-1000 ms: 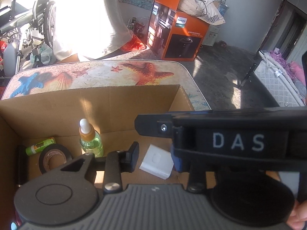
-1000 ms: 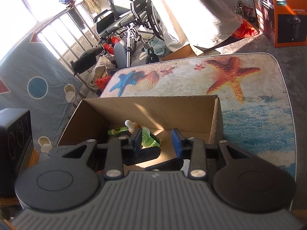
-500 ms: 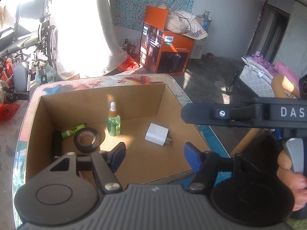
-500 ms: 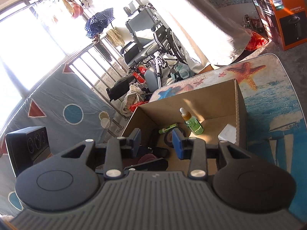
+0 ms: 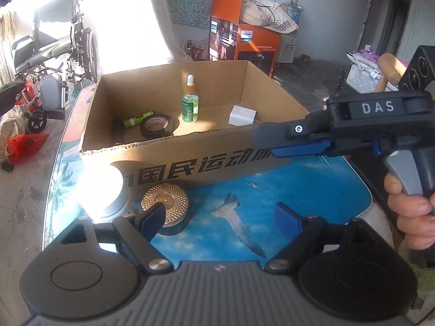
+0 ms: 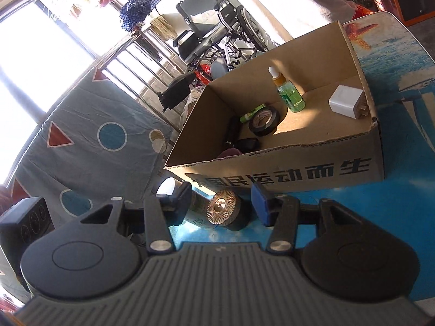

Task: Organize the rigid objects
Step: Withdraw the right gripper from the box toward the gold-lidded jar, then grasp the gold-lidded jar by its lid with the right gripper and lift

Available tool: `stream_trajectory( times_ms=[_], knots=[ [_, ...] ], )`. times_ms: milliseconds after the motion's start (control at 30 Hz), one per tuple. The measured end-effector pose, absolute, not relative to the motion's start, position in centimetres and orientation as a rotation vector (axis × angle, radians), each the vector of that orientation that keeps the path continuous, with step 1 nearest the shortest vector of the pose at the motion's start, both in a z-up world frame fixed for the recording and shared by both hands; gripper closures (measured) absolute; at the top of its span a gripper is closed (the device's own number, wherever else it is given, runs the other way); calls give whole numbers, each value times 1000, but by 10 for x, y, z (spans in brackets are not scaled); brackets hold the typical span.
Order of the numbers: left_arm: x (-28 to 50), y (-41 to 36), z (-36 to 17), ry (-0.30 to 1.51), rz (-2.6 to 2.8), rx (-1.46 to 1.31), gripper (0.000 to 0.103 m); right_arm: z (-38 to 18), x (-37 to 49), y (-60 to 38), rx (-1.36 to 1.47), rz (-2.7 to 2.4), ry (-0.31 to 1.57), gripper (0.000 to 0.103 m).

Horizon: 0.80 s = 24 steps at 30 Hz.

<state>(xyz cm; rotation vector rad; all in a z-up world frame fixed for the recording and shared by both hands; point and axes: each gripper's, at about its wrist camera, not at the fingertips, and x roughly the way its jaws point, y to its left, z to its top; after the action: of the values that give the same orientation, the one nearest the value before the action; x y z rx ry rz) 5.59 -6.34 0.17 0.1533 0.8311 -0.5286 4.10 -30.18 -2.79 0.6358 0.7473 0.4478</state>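
Observation:
An open cardboard box (image 5: 206,160) (image 6: 299,168) stands on the sea-print table. Inside lie a green dropper bottle (image 5: 189,100) (image 6: 288,92), a black tape roll (image 5: 157,126) (image 6: 264,121), a green tube (image 5: 137,119), a white charger (image 5: 242,115) (image 6: 345,102) and dark items (image 6: 239,138). In front of the box sit a gold-topped black jar (image 5: 165,207) (image 6: 224,212) and a white round container (image 5: 104,190). My left gripper (image 5: 220,220) is open and empty above the table before the box. My right gripper (image 6: 221,203) is open around the gold jar, apart from it; it also shows in the left wrist view (image 5: 293,141).
A wheelchair (image 5: 54,51) (image 6: 217,32) stands behind the table on the left. An orange Philips carton (image 5: 242,43) stands on the floor beyond the box. A patterned blue cloth (image 6: 89,141) hangs to the left. The table's blue surface (image 5: 312,193) extends right of the jar.
Both grippers have drawn back and down from over the box to the table in front of it. The gold jar and white container came into view. The right gripper's jaws opened wider.

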Motion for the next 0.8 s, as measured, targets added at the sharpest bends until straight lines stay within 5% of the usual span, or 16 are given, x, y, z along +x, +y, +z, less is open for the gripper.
stream_trajectory(
  times_ms=[800],
  knots=[
    [82,-63,-82,782,-413,234,24,-95,132,-225,545,486,932,68]
  ],
)
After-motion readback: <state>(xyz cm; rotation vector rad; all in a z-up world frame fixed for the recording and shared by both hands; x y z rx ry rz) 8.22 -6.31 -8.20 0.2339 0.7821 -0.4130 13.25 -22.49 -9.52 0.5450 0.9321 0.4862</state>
